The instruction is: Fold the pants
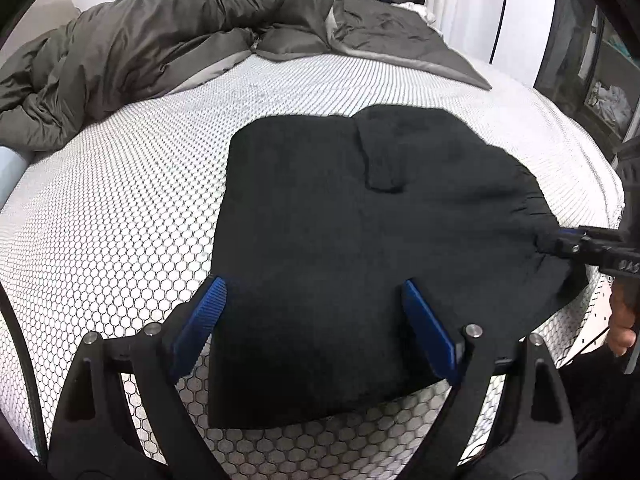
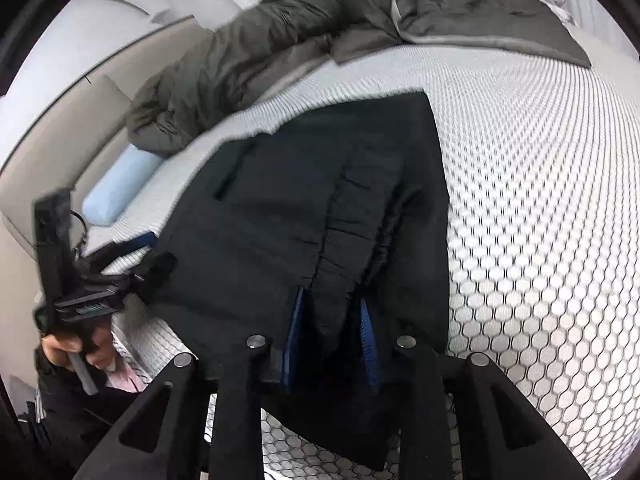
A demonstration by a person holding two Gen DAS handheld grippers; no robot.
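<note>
— Lying folded on the bed, the black pants sit near its front edge, on the honeycomb-patterned cover. Where are the claws?

— The left claw hangs over the near end of the pants, blue pads spread wide, one on either side, gripping nothing.

— And the right claw?

— Narrow gap, with a gathered ridge of the waistband between its pads; I cannot tell whether they press on the cloth.

— Anything else?

— An olive duvet is bunched at the far side, and a pale blue pillow lies by the bed's edge.
</note>
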